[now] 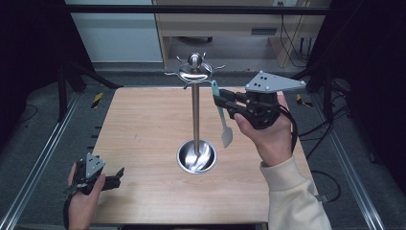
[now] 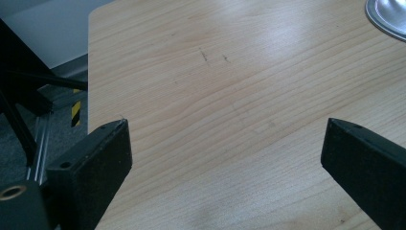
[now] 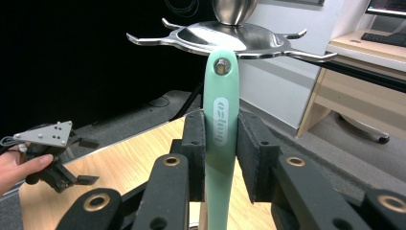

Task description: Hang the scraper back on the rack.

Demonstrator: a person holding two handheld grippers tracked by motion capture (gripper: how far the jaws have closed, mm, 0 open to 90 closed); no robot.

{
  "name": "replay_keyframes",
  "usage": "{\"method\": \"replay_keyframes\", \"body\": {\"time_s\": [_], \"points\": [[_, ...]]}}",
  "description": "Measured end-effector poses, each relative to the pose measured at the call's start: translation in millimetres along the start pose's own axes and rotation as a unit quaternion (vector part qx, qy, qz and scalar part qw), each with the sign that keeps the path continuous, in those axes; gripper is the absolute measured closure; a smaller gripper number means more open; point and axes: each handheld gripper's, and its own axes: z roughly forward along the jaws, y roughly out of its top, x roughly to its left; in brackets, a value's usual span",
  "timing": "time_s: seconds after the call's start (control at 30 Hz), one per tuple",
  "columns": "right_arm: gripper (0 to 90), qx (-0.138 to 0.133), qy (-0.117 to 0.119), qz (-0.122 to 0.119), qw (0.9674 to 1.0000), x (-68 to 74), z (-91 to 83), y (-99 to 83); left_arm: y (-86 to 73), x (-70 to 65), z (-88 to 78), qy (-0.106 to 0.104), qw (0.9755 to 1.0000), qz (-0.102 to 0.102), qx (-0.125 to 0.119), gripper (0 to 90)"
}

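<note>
Right gripper view: the right tool (image 3: 221,158) clamps the upright green spatula (image 3: 221,124), its hanging hole just below the rack's hook (image 3: 306,55).

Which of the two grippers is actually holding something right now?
The right gripper, raised beside the metal rack: its jaws are shut on the green spatula. The left gripper rests low at the table's near corner, jaws open and empty.

Light fell from overhead onto the wooden table (image 1: 143,124), leaving the surroundings dark at both sides. Glare shone on the steel base dish (image 1: 196,157) and paled the tabletop in the left gripper view. The nearest black jaws looked slightly soft.
</note>
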Motion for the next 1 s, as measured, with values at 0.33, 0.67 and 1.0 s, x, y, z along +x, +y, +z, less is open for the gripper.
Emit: {"method": "replay_keyframes", "body": {"time_s": [0.33, 0.67, 1.0], "points": [[74.0, -0.002, -0.004, 0.005, 1.0, 0.3, 8.4, 0.0, 0.3, 0.6, -1.0, 0.002, 1.0, -0.001, -0.003, 3.2], [73.9, -0.011, -0.003, 0.005, 0.9999, 0.7, 10.8, -4.7, -0.3, 1.9, -0.6, 0.005, 1.0, -0.002, -0.003, 3.2], [73.9, -0.022, 0.003, 0.01, 0.9997, -0.7, 11.9, -7.8, -0.3, 3.7, 0.0, 0.01, 0.9999, -0.005, -0.003, 3.1]]}}
